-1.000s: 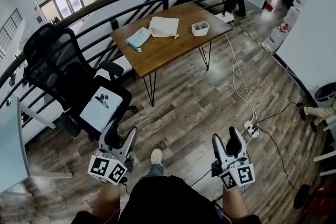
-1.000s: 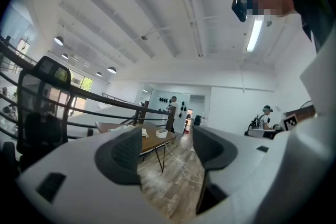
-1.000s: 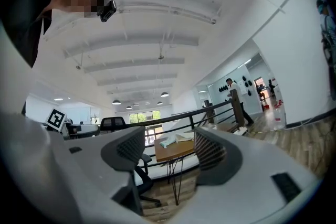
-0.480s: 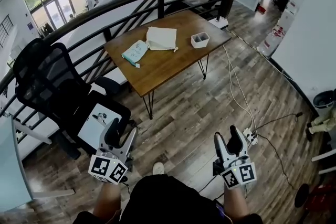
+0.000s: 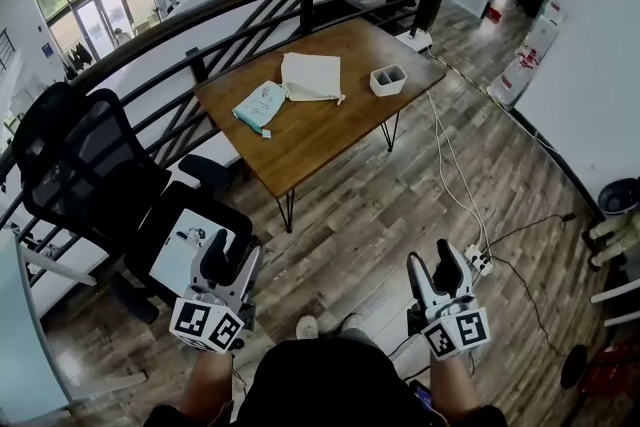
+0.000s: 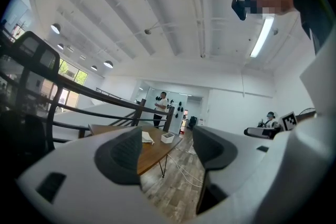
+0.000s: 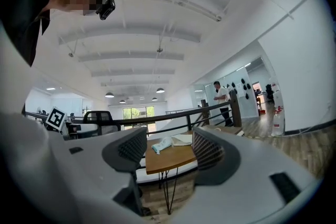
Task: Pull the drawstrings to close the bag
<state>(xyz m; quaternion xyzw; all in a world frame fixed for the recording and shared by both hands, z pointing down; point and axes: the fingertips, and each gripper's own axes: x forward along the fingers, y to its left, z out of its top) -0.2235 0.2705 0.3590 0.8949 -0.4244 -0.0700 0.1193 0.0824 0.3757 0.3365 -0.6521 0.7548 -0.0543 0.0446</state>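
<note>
Bag [image 5: 311,77] lies on table [image 5: 322,130]; left gripper [image 5: 233,253] and right gripper [image 5: 432,261] hang released, empty, well apart from it.

Left gripper [image 5: 233,252], right gripper [image 5: 432,262]: jaws apart.

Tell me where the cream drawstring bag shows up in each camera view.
Head view: cream drawstring bag, upper centre, on the wooden table.
Left gripper view: bag low, left of centre, only a sliver showing.
Right gripper view: bag low centre, on the tabletop.
Shared landmark: the wooden table, in all three.
</note>
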